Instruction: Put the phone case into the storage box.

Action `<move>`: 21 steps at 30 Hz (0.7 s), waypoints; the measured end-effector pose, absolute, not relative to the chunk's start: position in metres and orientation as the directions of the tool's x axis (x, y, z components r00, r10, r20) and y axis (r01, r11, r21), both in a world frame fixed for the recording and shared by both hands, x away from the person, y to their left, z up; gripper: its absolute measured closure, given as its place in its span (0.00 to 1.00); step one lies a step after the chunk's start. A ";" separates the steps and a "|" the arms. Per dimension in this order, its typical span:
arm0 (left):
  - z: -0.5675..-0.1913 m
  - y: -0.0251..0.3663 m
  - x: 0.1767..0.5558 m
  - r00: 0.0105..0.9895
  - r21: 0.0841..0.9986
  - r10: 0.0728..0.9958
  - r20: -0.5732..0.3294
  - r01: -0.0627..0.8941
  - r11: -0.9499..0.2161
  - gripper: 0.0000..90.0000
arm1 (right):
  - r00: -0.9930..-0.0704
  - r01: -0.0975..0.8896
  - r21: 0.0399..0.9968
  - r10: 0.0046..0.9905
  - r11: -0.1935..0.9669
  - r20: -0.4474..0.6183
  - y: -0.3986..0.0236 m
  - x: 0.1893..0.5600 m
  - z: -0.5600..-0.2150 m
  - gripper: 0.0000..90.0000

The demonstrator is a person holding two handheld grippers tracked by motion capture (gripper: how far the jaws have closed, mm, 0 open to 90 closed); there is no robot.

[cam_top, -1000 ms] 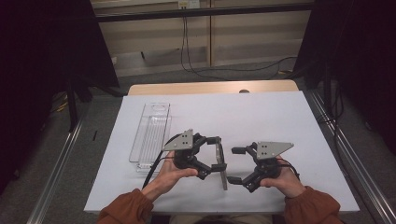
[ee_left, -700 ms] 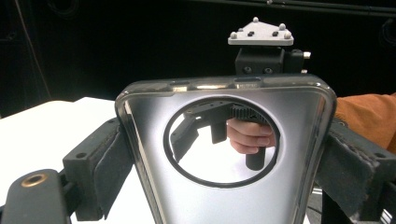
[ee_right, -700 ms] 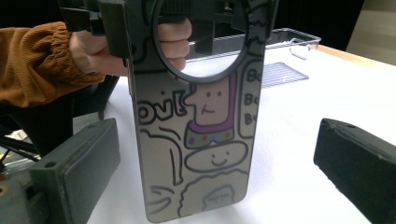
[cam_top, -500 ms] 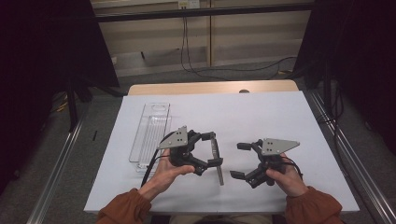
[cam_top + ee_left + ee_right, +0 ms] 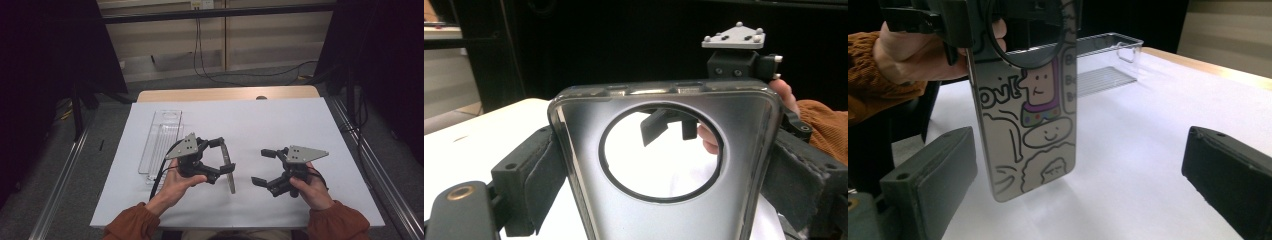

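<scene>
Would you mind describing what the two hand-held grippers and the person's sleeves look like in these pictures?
Both tools are black. The left hand-held gripper and the right hand-held gripper each carry a grey three-cornered plate on top, studded with small pale knobs in the left gripper view. Their jaws are blocky with dark padded faces. A black cable trails from the left one. The person wears rust-orange knitted sleeves.
</scene>
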State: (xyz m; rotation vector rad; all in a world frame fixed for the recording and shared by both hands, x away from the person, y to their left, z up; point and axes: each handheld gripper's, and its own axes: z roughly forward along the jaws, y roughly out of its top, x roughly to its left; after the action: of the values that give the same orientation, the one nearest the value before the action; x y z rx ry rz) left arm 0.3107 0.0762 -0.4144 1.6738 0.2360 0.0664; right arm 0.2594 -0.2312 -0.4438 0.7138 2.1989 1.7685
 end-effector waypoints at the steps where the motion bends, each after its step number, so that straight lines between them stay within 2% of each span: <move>1: -0.414 0.076 0.310 0.972 0.989 0.216 -0.095 0.117 -0.094 0.13 | -0.848 0.227 0.962 0.516 0.148 0.121 -0.232 0.259 -0.443 0.01; 5: -0.412 0.080 0.311 0.967 0.988 0.231 -0.104 0.127 -0.088 0.13 | -0.839 0.228 0.963 0.530 0.140 0.122 -0.237 0.258 -0.442 0.01; 11: -0.409 0.083 0.312 0.945 0.987 0.312 -0.102 0.134 -0.084 0.13 | -0.819 0.236 0.960 0.562 0.149 0.114 -0.242 0.255 -0.444 0.01; 14: -0.408 0.086 0.312 0.943 0.985 0.315 -0.106 0.143 -0.098 0.13 | -0.803 0.235 0.961 0.586 0.145 0.108 -0.246 0.252 -0.445 0.01; 16: -0.407 0.086 0.310 0.926 0.987 0.367 -0.084 0.129 -0.099 0.13 | -0.792 0.229 0.964 0.601 0.137 0.103 -0.249 0.250 -0.446 0.01; 17: -0.407 0.087 0.312 0.937 0.986 0.338 -0.091 0.131 -0.098 0.13 | -0.785 0.223 0.966 0.611 0.133 0.097 -0.250 0.249 -0.447 0.01; 21: -0.406 0.089 0.311 0.925 0.987 0.373 -0.080 0.126 -0.101 0.13 | -0.752 0.230 0.965 0.652 0.127 0.093 -0.258 0.244 -0.450 0.00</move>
State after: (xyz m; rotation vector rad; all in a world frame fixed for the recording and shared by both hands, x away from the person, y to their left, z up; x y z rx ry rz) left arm 0.3110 0.0890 -0.4057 1.6722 0.3848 0.2164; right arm 0.2442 -0.2577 -0.4499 0.8547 2.0598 1.6600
